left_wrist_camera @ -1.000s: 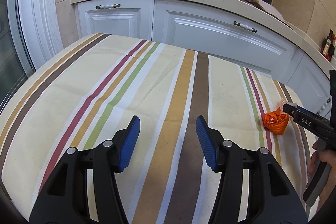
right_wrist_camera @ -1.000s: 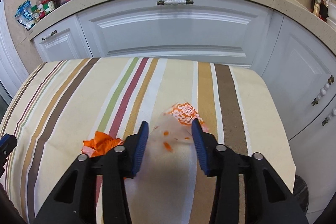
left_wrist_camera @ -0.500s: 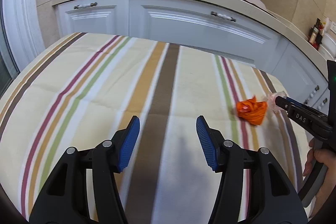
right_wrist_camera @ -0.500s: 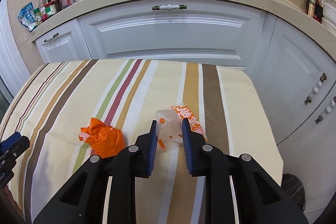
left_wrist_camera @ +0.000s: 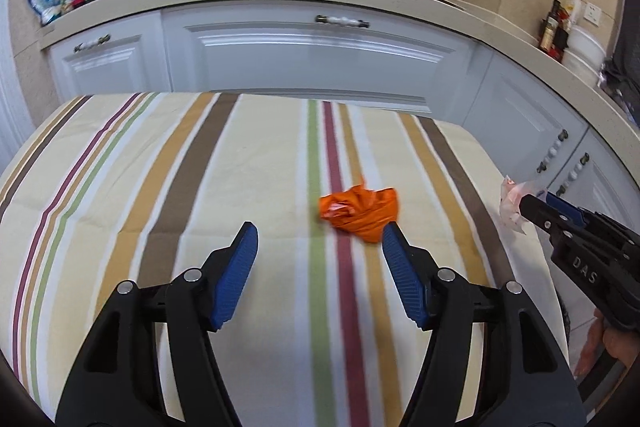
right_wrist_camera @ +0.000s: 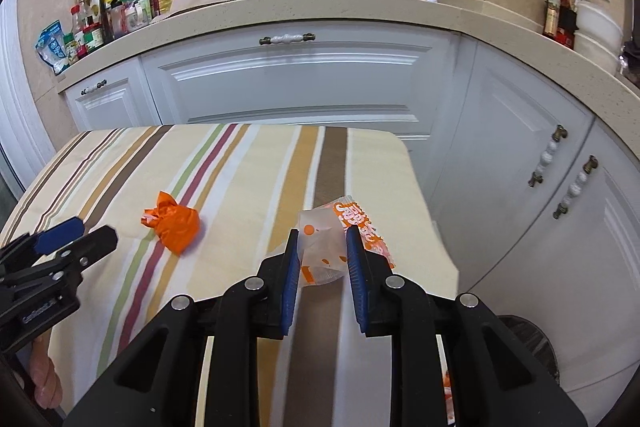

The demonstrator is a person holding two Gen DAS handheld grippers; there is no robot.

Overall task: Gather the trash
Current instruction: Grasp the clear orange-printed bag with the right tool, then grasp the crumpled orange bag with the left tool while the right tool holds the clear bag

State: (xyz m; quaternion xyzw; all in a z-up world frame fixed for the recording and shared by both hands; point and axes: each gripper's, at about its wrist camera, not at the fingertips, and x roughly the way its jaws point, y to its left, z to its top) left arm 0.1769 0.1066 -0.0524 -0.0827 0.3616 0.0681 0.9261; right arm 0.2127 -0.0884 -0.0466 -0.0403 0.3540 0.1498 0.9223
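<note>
**Two scraps, two thin grips**

On the striped tablecloth (left_wrist_camera: 240,187) below white kitchen cabinets, the right gripper (right_wrist_camera: 322,259) pinches a clear orange-printed wrapper (right_wrist_camera: 332,247); so light a film could slip free. The left gripper (left_wrist_camera: 320,255) has just been opening, nothing between its jaws, with the crumpled orange wrapper (left_wrist_camera: 360,213) seemingly just beyond; a misjudged closing may nudge it away.

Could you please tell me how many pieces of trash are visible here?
2: a crumpled orange plastic wrapper lying on the striped tablecloth, and a clear, orange-printed plastic packet gripped by the right gripper. More may sit in the bin, mostly hidden.
</note>
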